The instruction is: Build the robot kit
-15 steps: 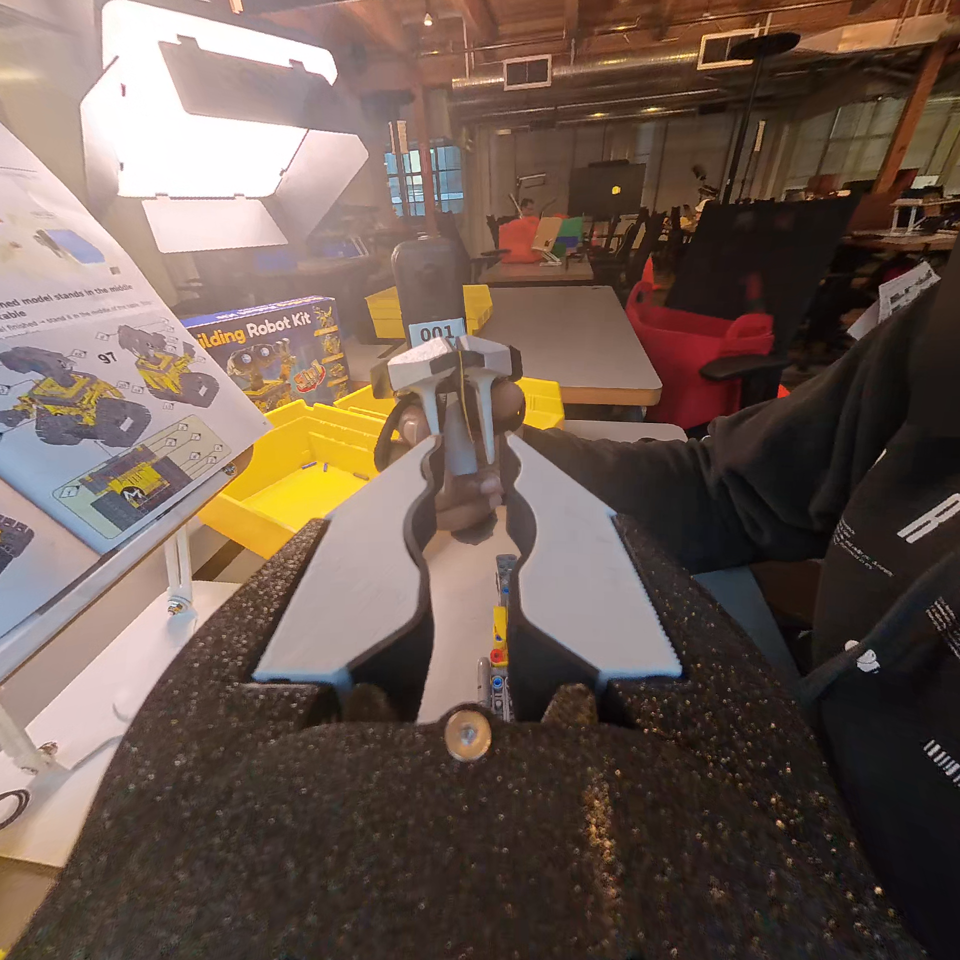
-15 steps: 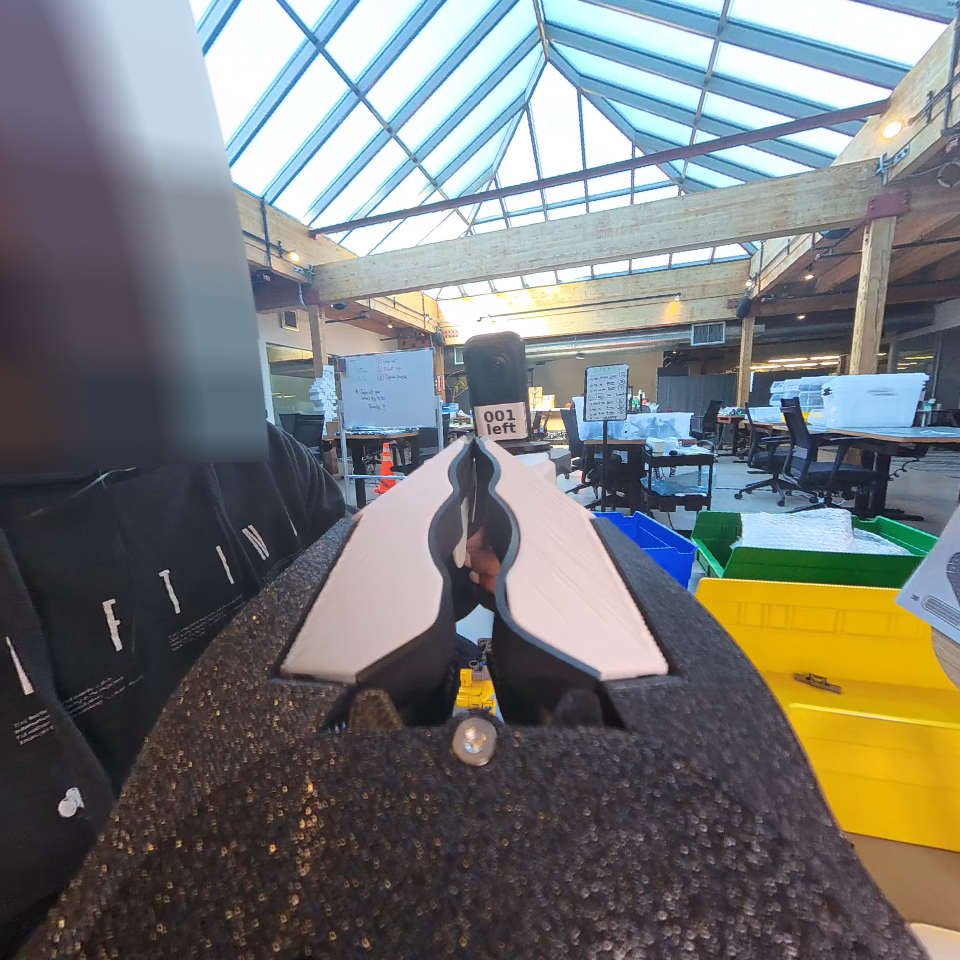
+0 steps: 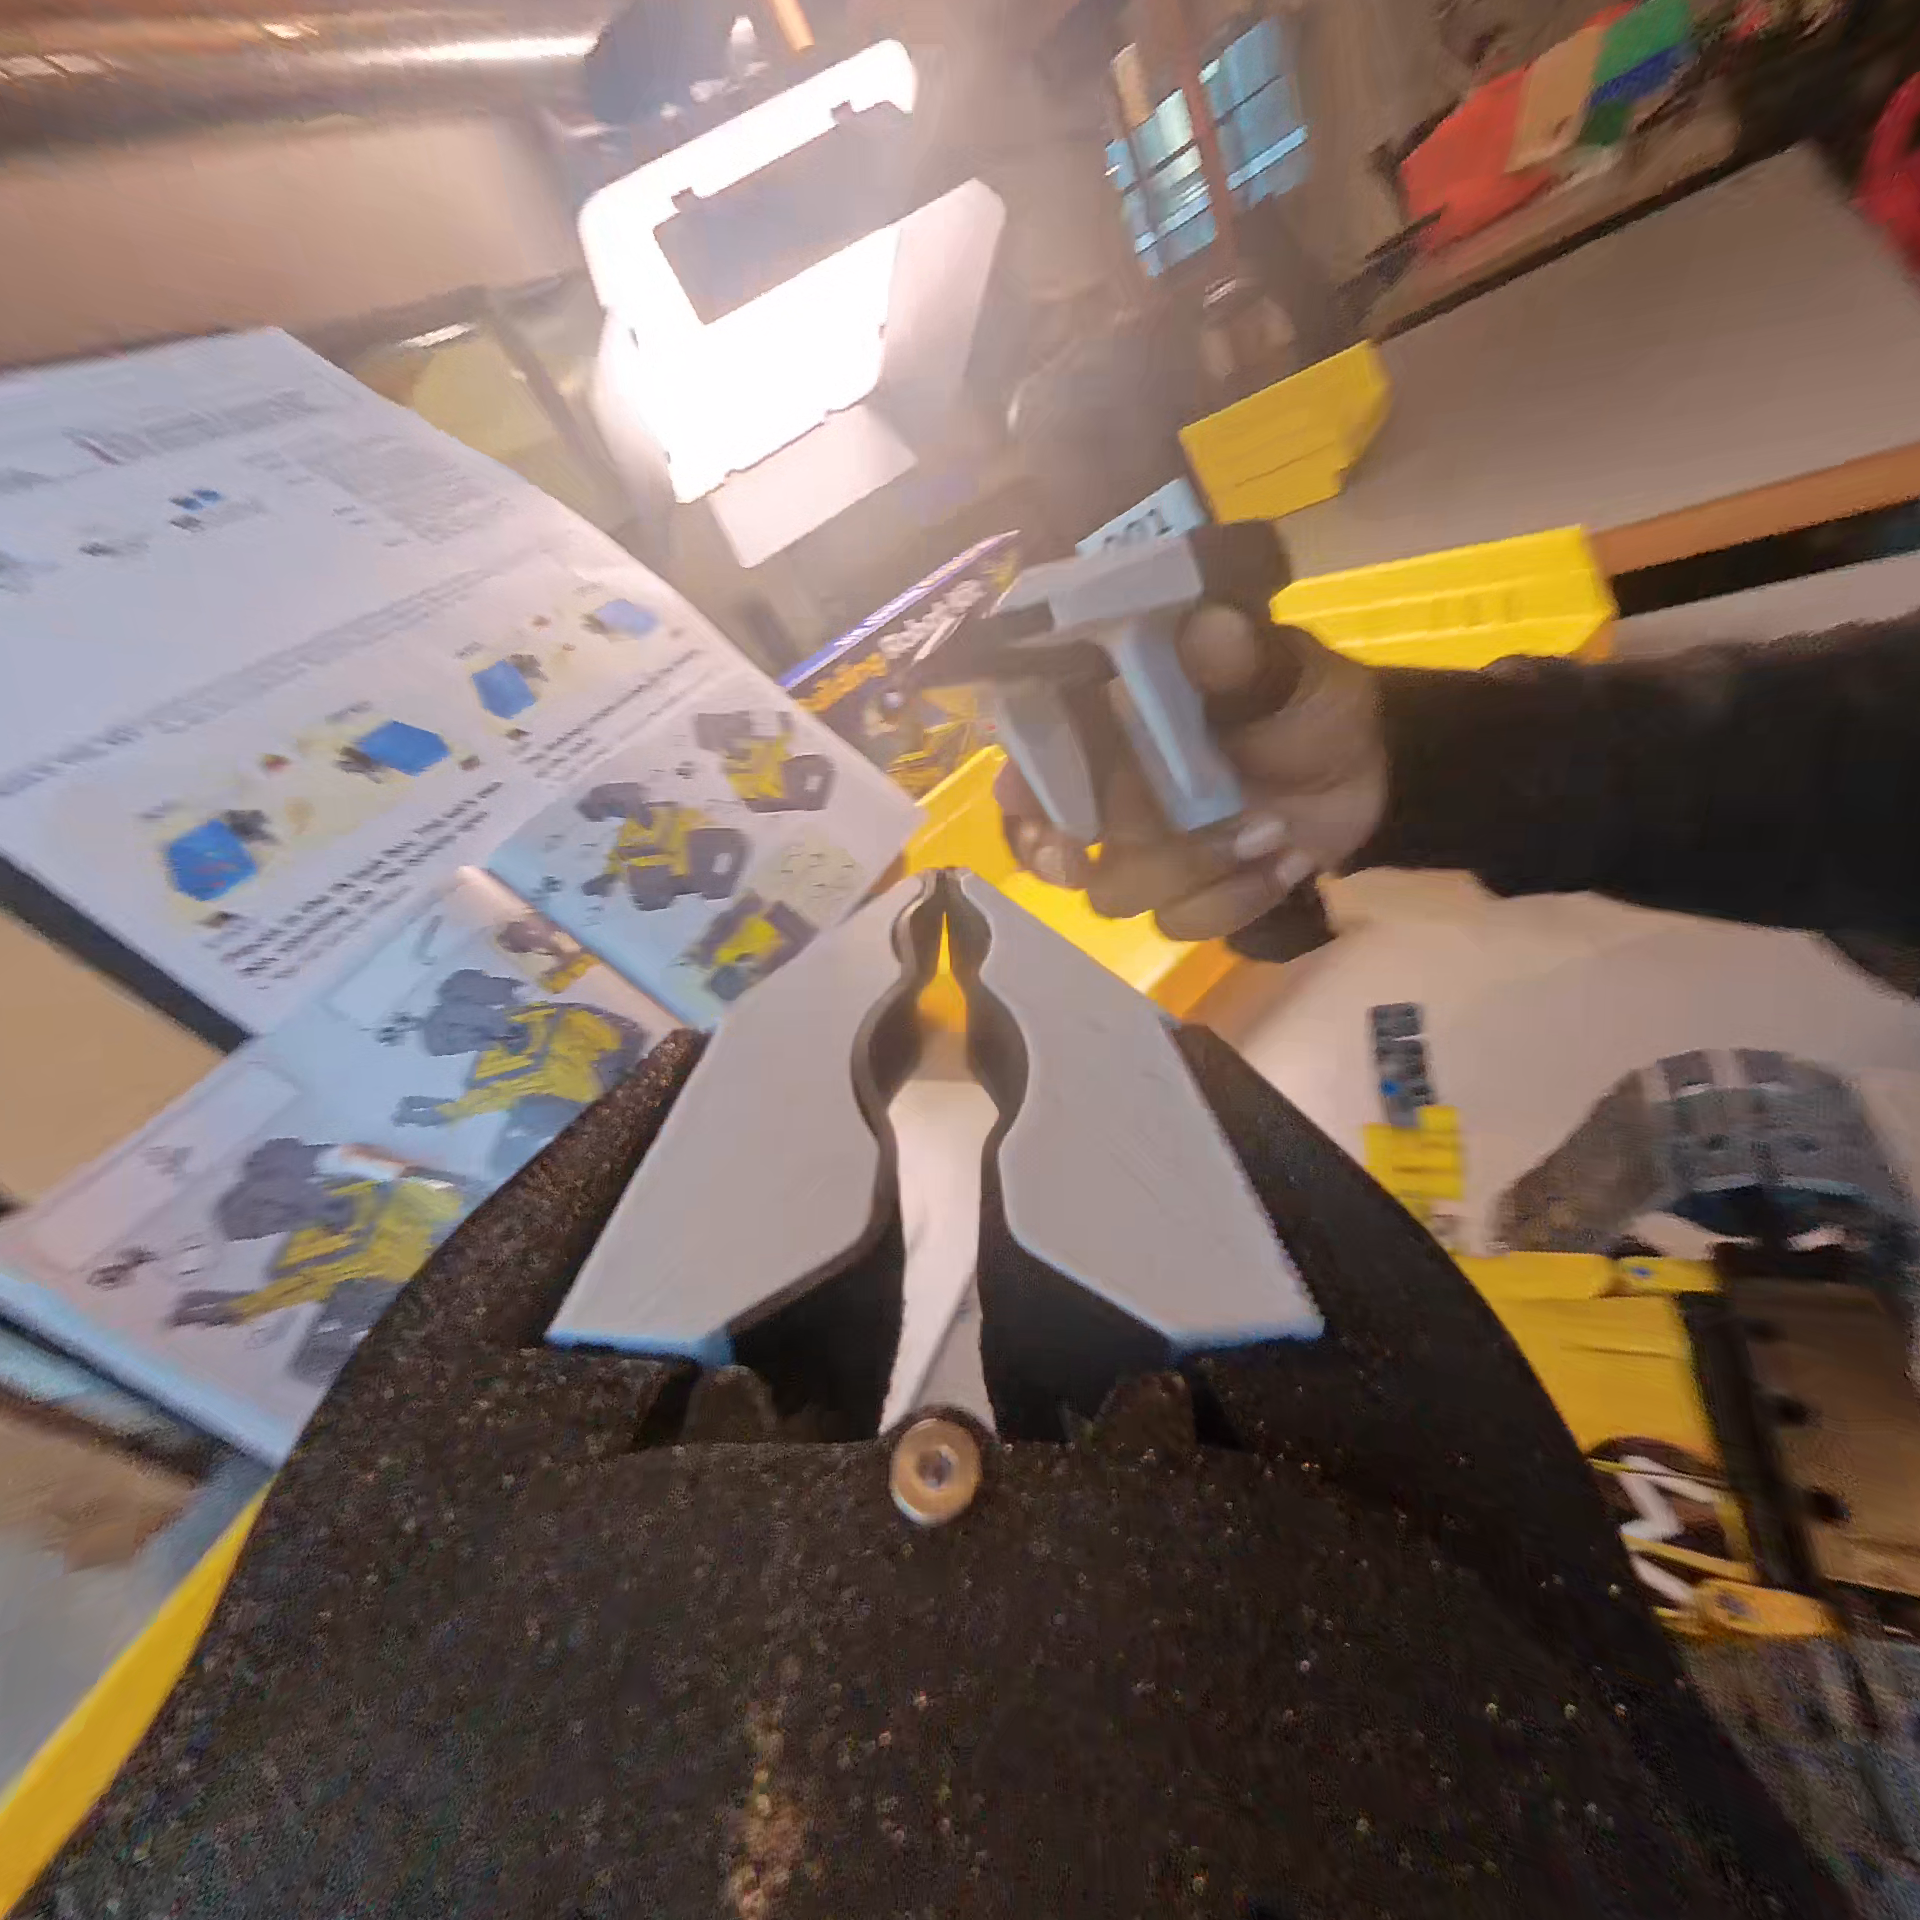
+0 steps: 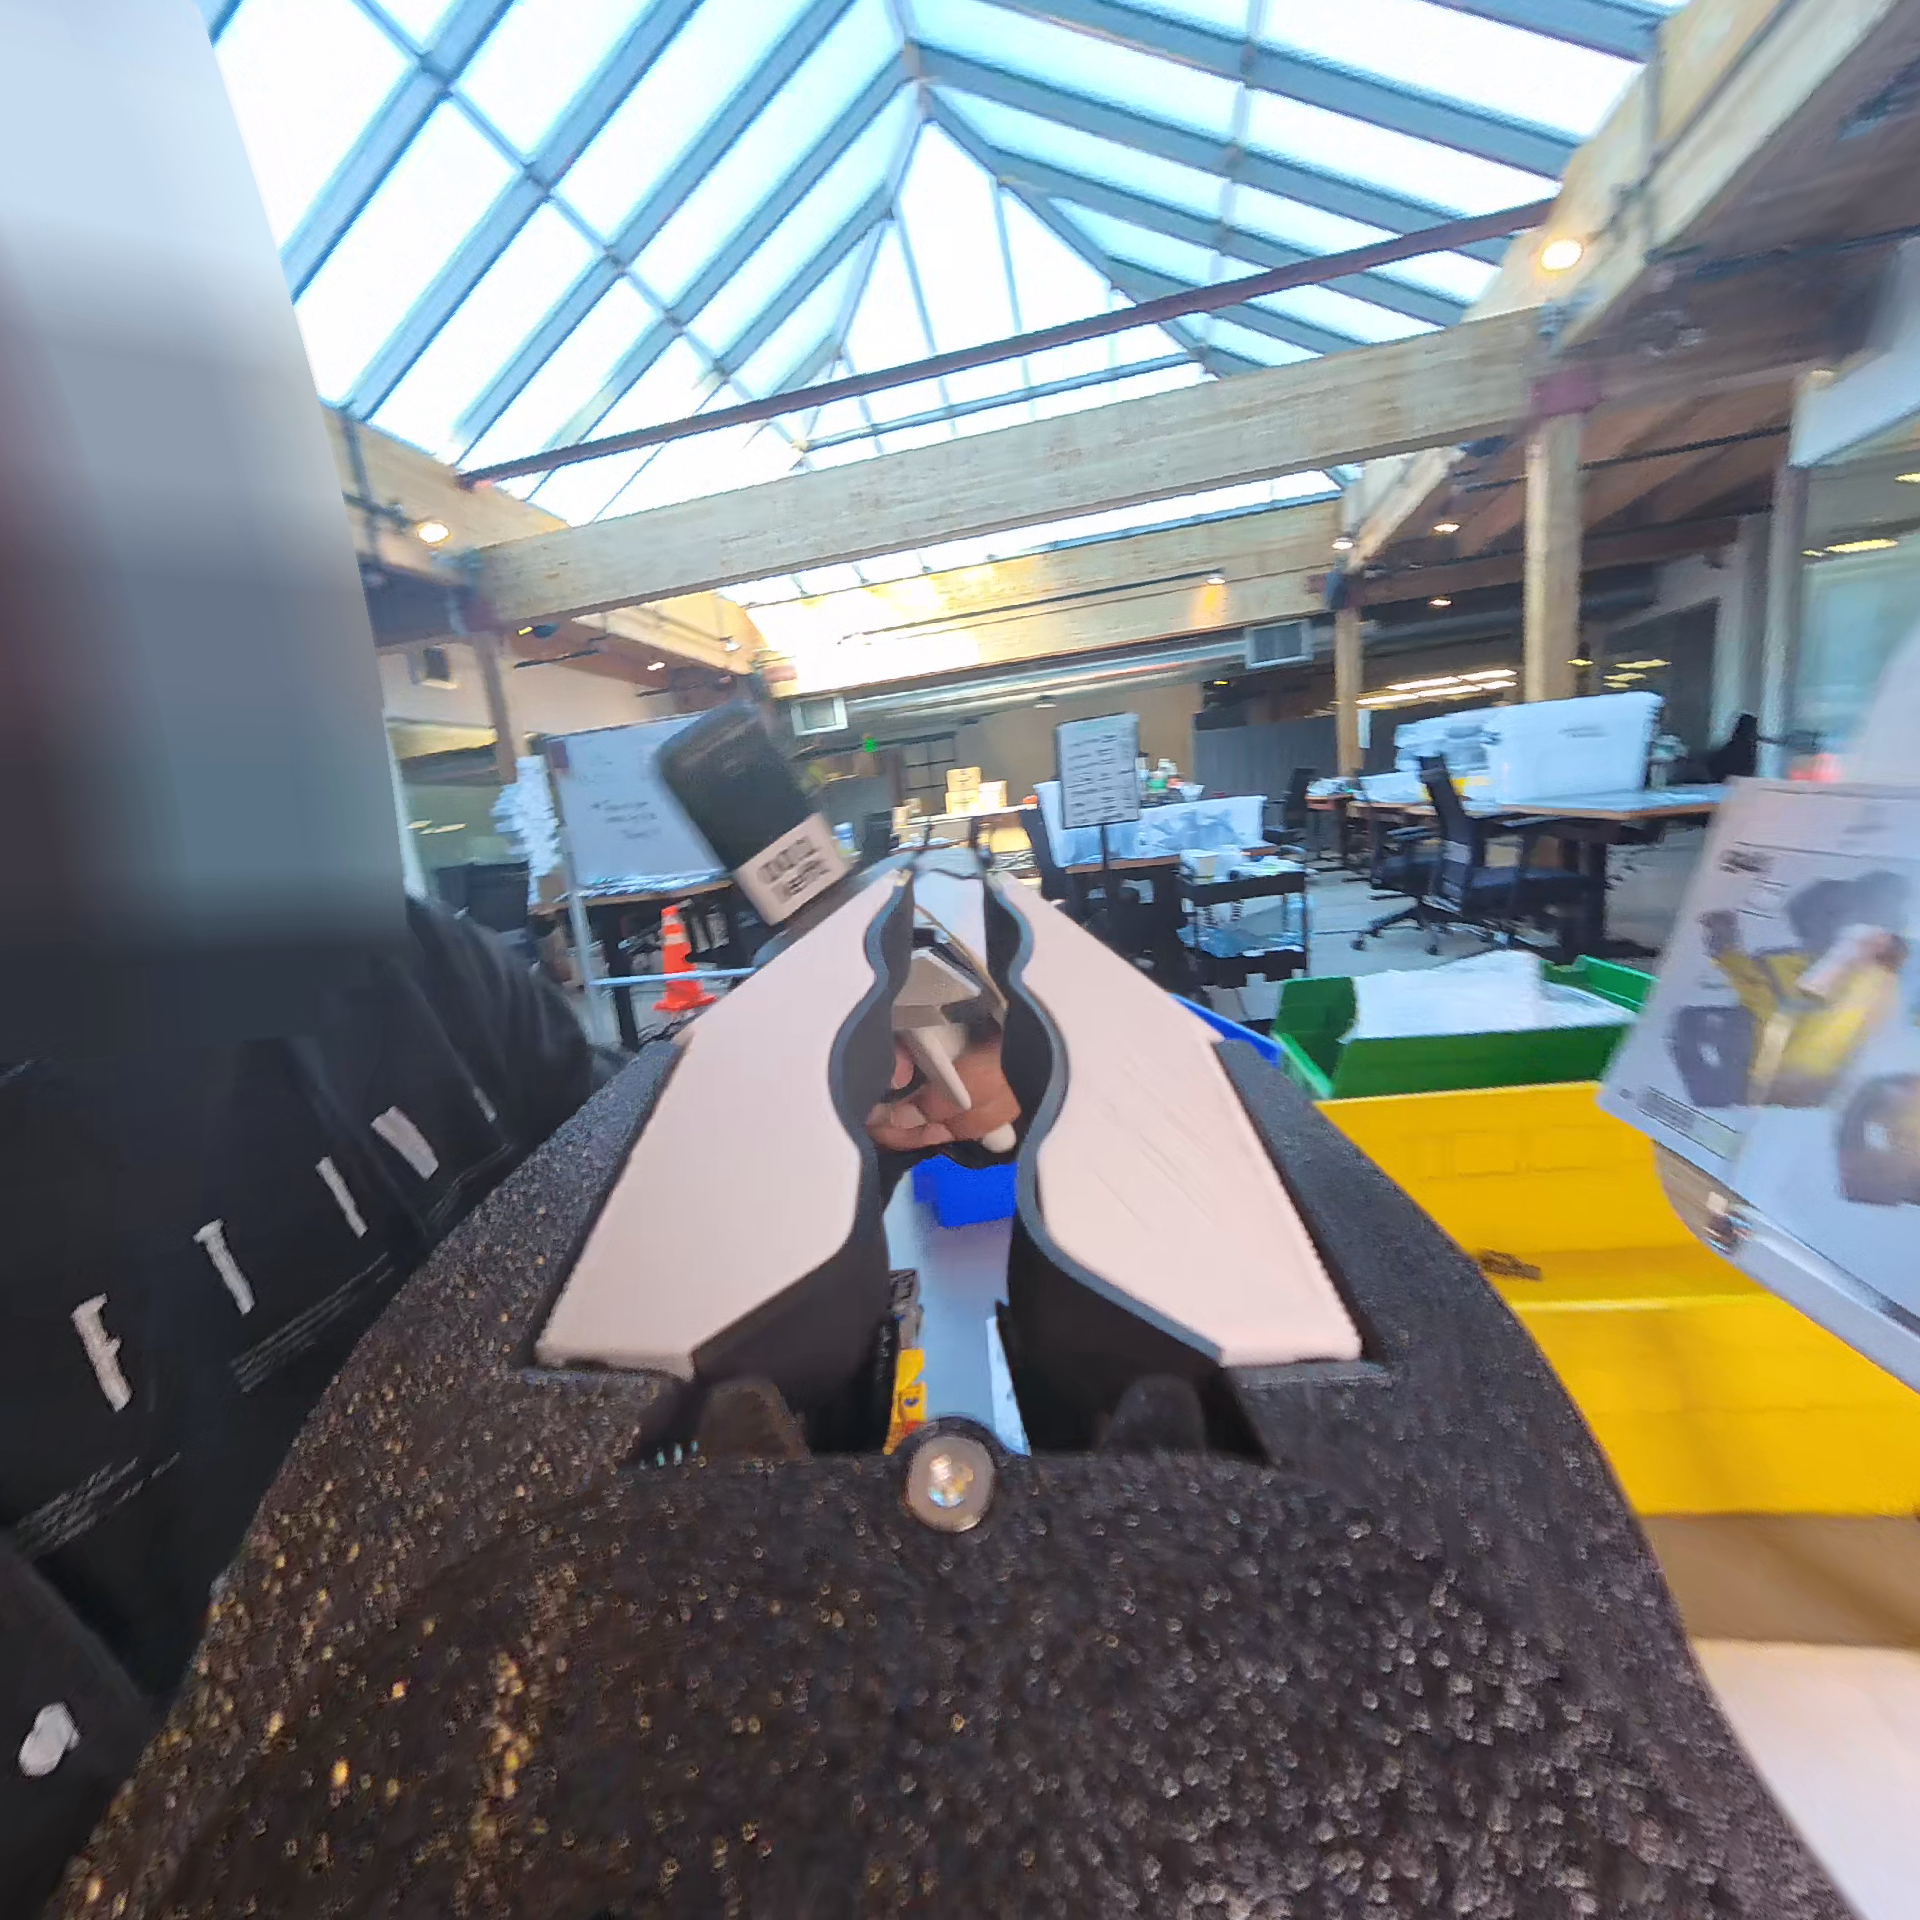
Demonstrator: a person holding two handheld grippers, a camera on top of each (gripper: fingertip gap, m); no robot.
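Left gripper (image 3: 940, 883) tilted, fingertips pressed together, nothing between them. At 4 o'clock, a yellow-and-grey model (image 3: 1621, 1330) on the table (image 3: 1558, 987). At 10 o'clock, instruction sheets (image 3: 343, 727). At 1 o'clock, hand (image 3: 1236, 790) grips a grey handle.

Right gripper (image 4: 948, 878) level, tips nearly meeting, empty. Yellow bin (image 4: 1621, 1320) at 3 o'clock.

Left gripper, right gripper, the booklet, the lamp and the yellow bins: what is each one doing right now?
left gripper: shut, holding nothing.
right gripper: nearly shut, a thin gap at the tips, holding nothing.
instruction booklet: open, propped at a slant.
lamp: switched on, glaring.
yellow bin: open-topped, no lid.
green bin: filled with white wrapping.
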